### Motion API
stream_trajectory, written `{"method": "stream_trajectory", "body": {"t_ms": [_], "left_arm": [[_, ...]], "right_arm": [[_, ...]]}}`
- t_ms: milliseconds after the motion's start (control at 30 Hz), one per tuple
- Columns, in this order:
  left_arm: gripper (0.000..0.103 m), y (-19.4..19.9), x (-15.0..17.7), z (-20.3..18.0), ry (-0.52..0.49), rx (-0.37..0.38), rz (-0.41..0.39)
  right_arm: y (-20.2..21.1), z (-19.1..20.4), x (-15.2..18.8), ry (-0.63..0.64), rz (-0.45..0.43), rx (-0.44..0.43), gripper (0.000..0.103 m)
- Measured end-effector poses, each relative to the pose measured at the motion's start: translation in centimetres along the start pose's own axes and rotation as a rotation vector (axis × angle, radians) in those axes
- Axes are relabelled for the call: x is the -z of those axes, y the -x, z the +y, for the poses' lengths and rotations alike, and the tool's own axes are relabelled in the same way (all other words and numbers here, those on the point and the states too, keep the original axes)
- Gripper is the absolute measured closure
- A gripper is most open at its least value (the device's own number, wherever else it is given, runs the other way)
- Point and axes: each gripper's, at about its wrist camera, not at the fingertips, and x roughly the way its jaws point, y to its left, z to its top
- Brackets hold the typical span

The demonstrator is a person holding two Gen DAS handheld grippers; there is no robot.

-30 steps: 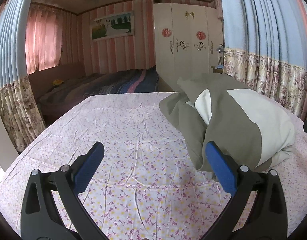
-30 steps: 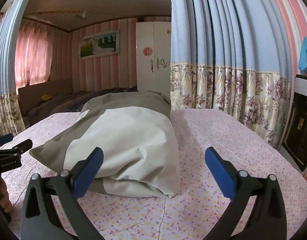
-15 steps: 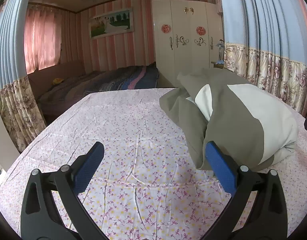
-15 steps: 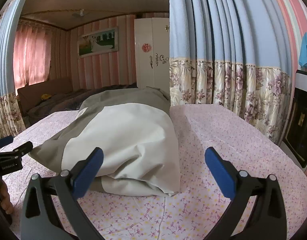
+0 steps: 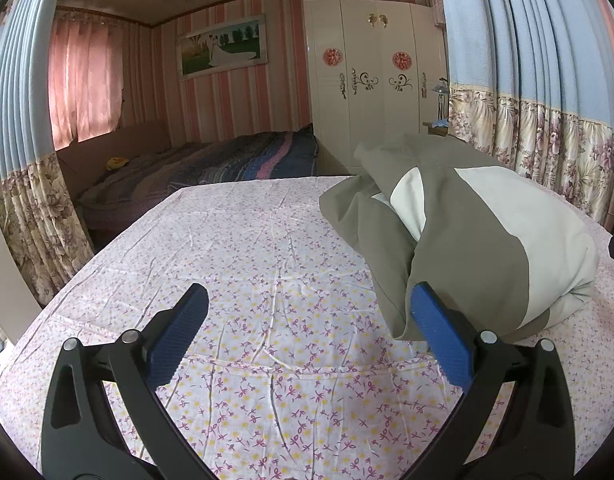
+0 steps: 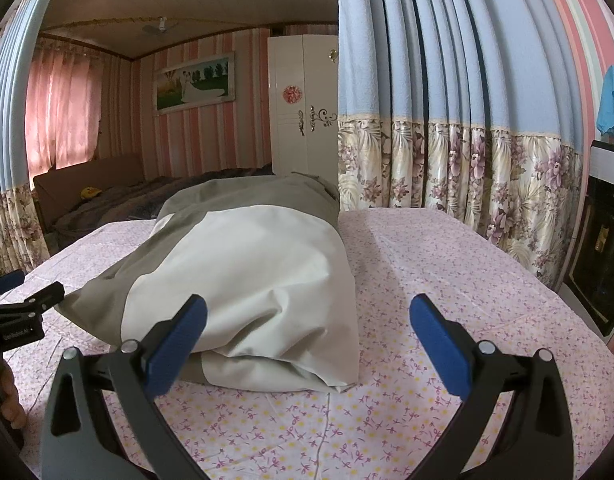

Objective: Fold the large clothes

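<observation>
A bulky olive-and-cream garment [image 5: 479, 236] lies bunched in a heap on the floral sheet [image 5: 243, 280], right of centre in the left wrist view and left of centre in the right wrist view [image 6: 251, 280]. My left gripper [image 5: 307, 324] is open just above the sheet, its right pad near the garment's near edge, nothing between the fingers. My right gripper [image 6: 307, 332] is open too, hovering in front of the heap's cream end, its left pad overlapping the cloth in view. The left gripper [image 6: 15, 308] shows at the far left of the right wrist view.
Blue and floral curtains [image 6: 447, 120] hang close behind the table on the right. A dark appliance [image 6: 599, 264] stands at the far right. Beyond the table are a bed [image 5: 211, 168], a white wardrobe [image 5: 371, 92] and a pink curtained window [image 5: 83, 92].
Both grippers have drifted slightly, the views tilting up a little; the heap sits a touch lower in frame. Both stay open and the garment has not moved.
</observation>
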Motion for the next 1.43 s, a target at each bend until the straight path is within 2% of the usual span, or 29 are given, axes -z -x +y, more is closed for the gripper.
{"method": "stream_trajectory", "body": {"t_ms": [767,1133,1433], "left_arm": [[0.003,0.01,-0.02,-0.05,-0.002,0.0,-0.001],[0.003,0.77,0.19,-0.41,-0.036,0.003,-0.041],[0.003,0.09,0.21,0.04,-0.028,0.027,-0.002]], "right_arm": [[-0.09,-0.11,-0.02,0.002,0.001,-0.001,0.002],[-0.08,-0.21,0.1,-0.003,0.005,0.003,0.002],[-0.12,-0.36,0.09,-0.005,0.006,0.003,0.002]]}}
